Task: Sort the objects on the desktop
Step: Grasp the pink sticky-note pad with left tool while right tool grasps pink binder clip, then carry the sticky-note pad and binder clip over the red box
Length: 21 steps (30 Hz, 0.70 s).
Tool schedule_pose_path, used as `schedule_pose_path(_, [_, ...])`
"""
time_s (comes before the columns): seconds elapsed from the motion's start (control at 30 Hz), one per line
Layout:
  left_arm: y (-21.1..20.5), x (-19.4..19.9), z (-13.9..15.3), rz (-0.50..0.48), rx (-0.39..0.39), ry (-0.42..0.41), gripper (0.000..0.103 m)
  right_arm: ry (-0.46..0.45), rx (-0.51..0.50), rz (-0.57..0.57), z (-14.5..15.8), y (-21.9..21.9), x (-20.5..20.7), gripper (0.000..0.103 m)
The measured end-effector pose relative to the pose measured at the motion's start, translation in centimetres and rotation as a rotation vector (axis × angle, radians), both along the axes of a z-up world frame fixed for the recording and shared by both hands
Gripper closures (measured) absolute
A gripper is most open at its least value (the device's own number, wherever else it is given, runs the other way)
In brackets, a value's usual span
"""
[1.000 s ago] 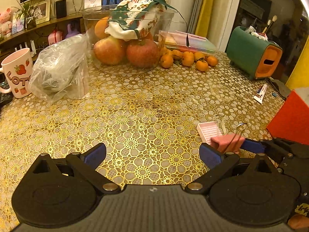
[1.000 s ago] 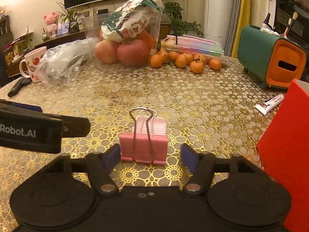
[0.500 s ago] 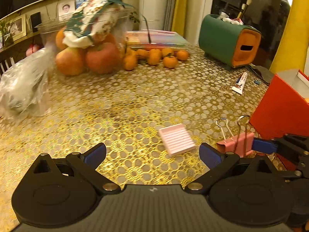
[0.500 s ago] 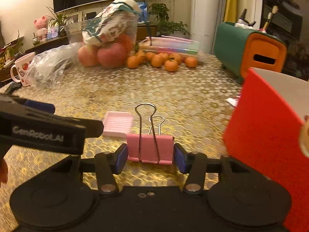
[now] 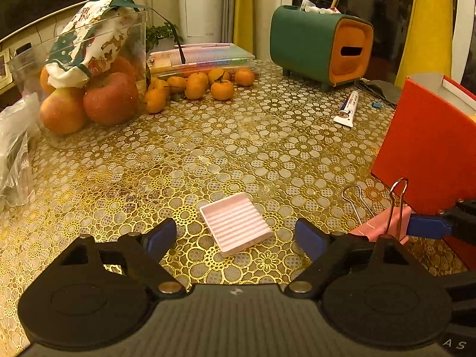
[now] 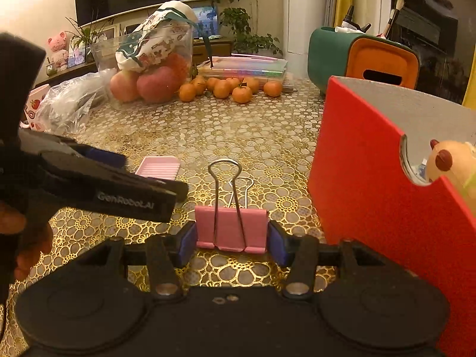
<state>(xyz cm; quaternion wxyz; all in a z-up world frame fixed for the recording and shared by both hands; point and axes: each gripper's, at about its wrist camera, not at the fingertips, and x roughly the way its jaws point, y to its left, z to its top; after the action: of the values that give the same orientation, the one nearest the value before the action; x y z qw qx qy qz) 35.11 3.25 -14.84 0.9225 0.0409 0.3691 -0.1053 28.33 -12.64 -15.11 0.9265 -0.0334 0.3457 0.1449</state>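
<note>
A pink binder clip (image 6: 231, 231) with its wire handles up is pinched between the blue pads of my right gripper (image 6: 232, 239), lifted just above the tablecloth; the left wrist view shows the binder clip (image 5: 379, 226) at the right. A pink ribbed pad (image 5: 236, 222) lies flat on the table, between and just ahead of the fingers of my left gripper (image 5: 236, 238). Its jaws are closing and the pads stand clear of the ribbed pad (image 6: 158, 167). A red box (image 6: 386, 202) stands open at the right, a plush toy (image 6: 452, 160) inside it.
At the back stand a clear tub of apples (image 5: 89, 89), small oranges (image 5: 196, 84), a pencil case (image 5: 202, 59) and a green-orange tissue holder (image 5: 321, 47). A tube (image 5: 346, 108) lies near the red box (image 5: 428, 145). A plastic bag (image 5: 15, 148) sits left.
Both grippers have travelled right towards the red box. The right one closed on the clip and lifted it. The left jaws have narrowed around the pink pad.
</note>
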Motion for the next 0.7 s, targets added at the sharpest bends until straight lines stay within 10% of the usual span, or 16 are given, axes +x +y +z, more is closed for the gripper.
schedule_pose_path(0.17, [0.2, 0.1, 0.4, 0.029, -0.001, -0.024, 0.055, -0.005, 0.008, -0.001, -0.1, -0.3, 0.0, 0.053])
schedule_pose_path(0.7, [-0.2, -3.4, 1.1, 0.047, -0.005, -0.010, 0.055, -0.037, 0.007, -0.019, 0.9, -0.9, -1.3, 0.053])
